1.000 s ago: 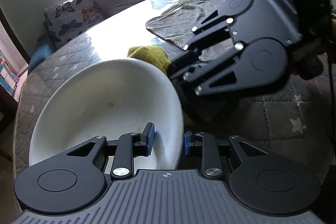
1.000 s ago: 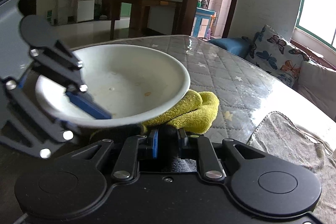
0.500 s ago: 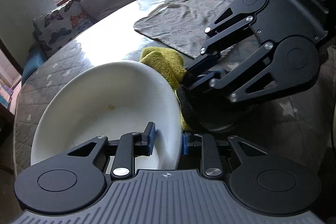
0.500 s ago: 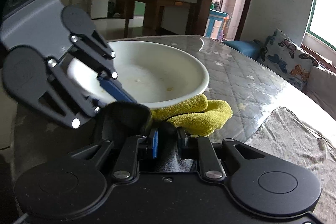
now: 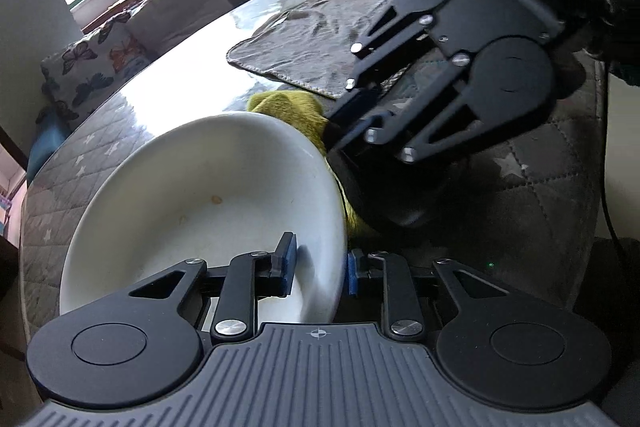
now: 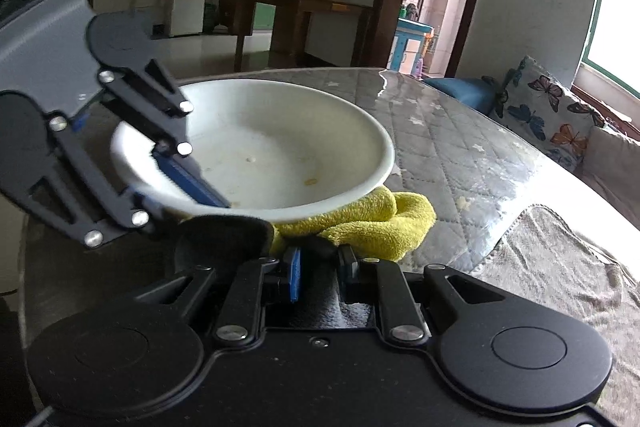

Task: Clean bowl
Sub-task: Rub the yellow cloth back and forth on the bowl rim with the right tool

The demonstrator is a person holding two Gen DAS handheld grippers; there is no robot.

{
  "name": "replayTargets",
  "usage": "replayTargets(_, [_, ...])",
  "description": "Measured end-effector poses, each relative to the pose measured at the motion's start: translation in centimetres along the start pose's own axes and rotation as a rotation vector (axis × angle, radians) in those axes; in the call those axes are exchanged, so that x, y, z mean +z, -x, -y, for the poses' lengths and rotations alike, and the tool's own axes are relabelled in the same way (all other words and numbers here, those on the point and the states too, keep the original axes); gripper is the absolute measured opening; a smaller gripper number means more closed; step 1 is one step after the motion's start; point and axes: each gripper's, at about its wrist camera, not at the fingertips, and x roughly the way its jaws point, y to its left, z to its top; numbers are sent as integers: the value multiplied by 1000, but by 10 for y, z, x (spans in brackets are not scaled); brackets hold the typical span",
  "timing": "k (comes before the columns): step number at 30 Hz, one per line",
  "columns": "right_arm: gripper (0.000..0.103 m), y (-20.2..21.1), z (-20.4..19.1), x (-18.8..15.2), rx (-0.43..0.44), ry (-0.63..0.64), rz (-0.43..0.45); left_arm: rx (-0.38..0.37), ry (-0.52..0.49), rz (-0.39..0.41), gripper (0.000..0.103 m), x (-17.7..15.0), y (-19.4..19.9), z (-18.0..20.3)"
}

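Note:
A white bowl [image 5: 208,195] with a few small food specks stands tilted on the quilted table. My left gripper [image 5: 319,265] is shut on its near rim, one blue pad inside and one outside. The right wrist view shows that same bowl [image 6: 272,147] with the left gripper [image 6: 180,199] clamped on its left edge. A yellow cloth [image 5: 292,107] lies bunched against the bowl's far side. My right gripper [image 5: 344,125] is shut on a dark fold of the yellow cloth [image 6: 380,223], just outside the rim. In its own view the right gripper [image 6: 320,271] sits low, under the bowl's edge.
A grey towel [image 5: 320,39] lies spread on the table [image 5: 120,131] beyond the cloth, and shows as the grey towel [image 6: 560,267] at the right. Butterfly cushions [image 5: 88,63] line a window bench behind. Papers and a box sit at the table's far end.
My right gripper has come down closer to the bowl's rim, bringing the yellow cloth along. The left gripper keeps its hold on the rim.

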Motion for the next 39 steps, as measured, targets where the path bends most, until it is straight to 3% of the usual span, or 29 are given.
replayTargets(26, [19, -43, 55, 11, -53, -123, 7, -1, 8, -3, 25, 0, 2, 3])
replayTargets(39, [19, -32, 42, 6, -34, -82, 3, 27, 86, -31, 30, 23, -12, 1])
